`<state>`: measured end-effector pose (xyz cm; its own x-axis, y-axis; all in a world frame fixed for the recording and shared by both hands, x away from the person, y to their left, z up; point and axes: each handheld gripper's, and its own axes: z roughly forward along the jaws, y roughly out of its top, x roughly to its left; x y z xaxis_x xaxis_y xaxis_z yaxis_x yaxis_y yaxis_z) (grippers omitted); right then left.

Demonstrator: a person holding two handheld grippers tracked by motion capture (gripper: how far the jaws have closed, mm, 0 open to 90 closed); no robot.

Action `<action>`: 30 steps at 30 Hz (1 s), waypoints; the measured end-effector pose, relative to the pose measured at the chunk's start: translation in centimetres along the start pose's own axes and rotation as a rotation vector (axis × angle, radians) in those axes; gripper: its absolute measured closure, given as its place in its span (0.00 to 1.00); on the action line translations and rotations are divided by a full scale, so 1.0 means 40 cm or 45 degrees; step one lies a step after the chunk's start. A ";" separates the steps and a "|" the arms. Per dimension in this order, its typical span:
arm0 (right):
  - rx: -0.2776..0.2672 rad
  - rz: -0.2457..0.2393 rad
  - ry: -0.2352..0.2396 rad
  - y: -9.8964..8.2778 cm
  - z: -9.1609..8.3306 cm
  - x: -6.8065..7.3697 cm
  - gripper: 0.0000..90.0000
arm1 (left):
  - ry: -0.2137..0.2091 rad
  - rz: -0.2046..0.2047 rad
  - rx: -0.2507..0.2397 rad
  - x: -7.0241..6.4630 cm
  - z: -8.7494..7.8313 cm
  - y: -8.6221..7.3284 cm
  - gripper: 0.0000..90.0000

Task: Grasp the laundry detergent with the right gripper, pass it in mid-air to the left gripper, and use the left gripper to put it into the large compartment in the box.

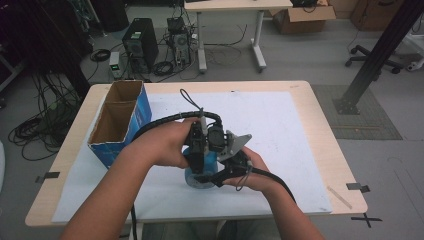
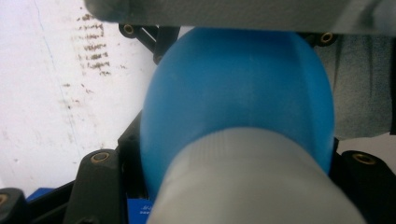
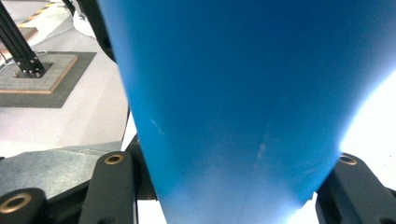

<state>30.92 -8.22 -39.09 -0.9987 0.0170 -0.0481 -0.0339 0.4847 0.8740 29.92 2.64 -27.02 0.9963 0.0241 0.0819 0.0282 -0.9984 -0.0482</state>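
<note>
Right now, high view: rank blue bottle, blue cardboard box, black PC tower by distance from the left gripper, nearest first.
1. blue bottle: directly under the left gripper, clamped in its jaws.
2. blue cardboard box: to the left on the table, open top, apart from the hands.
3. black PC tower: on the floor beyond the table's far edge.

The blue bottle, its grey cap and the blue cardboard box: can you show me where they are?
blue bottle (image 2: 233,88): left gripper view, on its rounded shoulder.
grey cap (image 2: 252,182): left gripper view, on the cap's ribbed side.
blue cardboard box (image 1: 143,107): high view, on its blue outer wall.
</note>
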 end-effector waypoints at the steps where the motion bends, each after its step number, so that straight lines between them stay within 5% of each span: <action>1: 0.006 -0.006 -0.006 0.000 0.000 0.000 0.49 | -0.001 -0.005 0.002 -0.001 0.000 0.000 0.42; 17: -0.016 0.005 -0.019 0.002 -0.007 0.009 0.47 | -0.021 -0.029 0.001 0.004 -0.012 -0.002 0.44; 30: -0.063 0.096 -0.045 -0.018 -0.017 -0.001 0.17 | -0.027 -0.056 -0.001 0.014 -0.020 -0.005 0.44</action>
<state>30.97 -9.18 -39.40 -0.9965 0.0832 0.0024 0.0387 0.4373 0.8985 30.43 2.82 -26.15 0.9957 0.0687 0.0628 0.0716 -0.9964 -0.0445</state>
